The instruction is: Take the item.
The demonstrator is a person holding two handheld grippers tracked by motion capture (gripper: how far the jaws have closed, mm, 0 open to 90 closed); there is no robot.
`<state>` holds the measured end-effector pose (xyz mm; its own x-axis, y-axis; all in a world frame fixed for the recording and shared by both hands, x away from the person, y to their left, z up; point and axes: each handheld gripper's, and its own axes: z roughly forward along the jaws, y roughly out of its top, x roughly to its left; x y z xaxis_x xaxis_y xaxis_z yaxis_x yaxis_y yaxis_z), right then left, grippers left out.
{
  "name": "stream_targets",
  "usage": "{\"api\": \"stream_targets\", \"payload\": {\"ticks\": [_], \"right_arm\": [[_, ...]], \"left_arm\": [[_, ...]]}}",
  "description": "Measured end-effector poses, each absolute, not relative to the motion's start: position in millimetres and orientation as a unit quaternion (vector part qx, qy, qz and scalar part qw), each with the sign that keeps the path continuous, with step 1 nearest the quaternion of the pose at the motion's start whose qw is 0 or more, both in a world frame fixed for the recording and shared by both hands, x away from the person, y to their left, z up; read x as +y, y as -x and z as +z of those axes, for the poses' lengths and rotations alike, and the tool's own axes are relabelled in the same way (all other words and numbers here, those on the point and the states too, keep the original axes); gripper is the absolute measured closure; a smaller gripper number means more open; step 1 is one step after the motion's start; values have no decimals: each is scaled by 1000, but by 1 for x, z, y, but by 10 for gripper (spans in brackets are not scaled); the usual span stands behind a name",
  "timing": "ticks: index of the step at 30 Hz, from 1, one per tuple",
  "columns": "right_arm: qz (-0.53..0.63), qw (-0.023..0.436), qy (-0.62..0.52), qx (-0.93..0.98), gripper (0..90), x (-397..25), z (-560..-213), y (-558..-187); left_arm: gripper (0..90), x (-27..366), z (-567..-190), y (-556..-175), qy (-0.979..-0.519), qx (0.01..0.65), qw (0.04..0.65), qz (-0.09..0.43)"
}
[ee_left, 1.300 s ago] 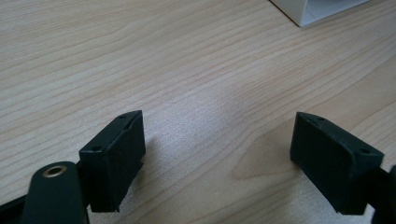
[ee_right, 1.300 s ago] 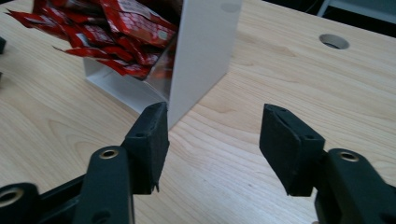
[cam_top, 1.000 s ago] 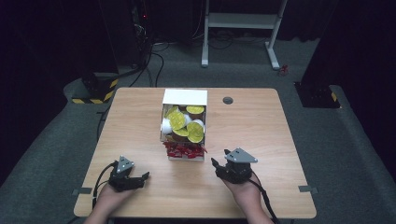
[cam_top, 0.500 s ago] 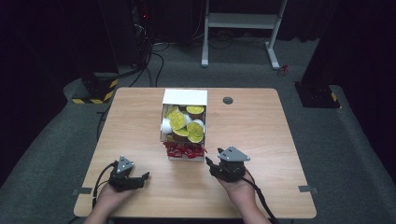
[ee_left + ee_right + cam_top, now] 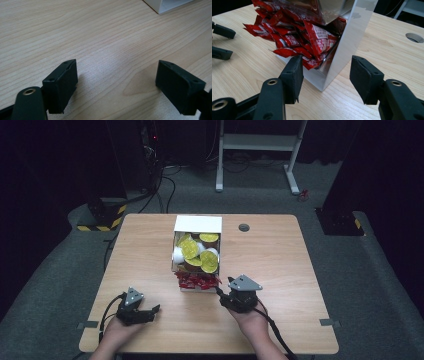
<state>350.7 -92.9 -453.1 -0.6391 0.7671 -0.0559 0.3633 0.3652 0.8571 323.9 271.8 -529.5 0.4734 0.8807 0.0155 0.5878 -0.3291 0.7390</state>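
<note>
High view: a wooden table (image 5: 280,255) fills the middle of the scene. A white box (image 5: 197,224) stands at its centre, holding yellow-lidded cups (image 5: 198,251) toward the far side and red sachets (image 5: 196,280) that spill over its near edge. A person's two hands come in from the near edge. The right gripper (image 5: 227,299) sits just beside the box's near right corner, close to the sachets. The left gripper (image 5: 150,312) rests well apart from the box, near the table's near left.

Left gripper view: the left gripper (image 5: 116,82) has its jaws spread wide over bare wood and holds nothing. A white corner of the box (image 5: 167,5) shows at the far right.

Right gripper view: the right gripper (image 5: 325,77) has its jaws set wide and empty, straddling the box's near corner (image 5: 348,47). The sachets (image 5: 297,37) lie in a loose heap just beyond the left jaw, some hanging over the box edge.

Judged from this, the main risk is that the jaws close on the box wall instead of a sachet, dragging or tipping the box and spilling the cups. The overlapping sachets could also come up several at once, or a slick one could slip free.
</note>
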Motion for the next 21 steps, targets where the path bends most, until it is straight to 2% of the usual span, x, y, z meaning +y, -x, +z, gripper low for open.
{"api": "stream_targets", "payload": {"ticks": [3, 16, 21], "right_arm": [[442, 228, -354, 792, 480, -90, -451, -351], [446, 232, -347, 792, 516, -80, -446, -357], [444, 235, -351, 790, 571, -78, -447, -361]], "left_arm": [[184, 272, -530, -324, -787, 466, 344, 214], [184, 272, -530, -324, -787, 465, 344, 213], [184, 272, -529, -324, -788, 465, 344, 213]]}}
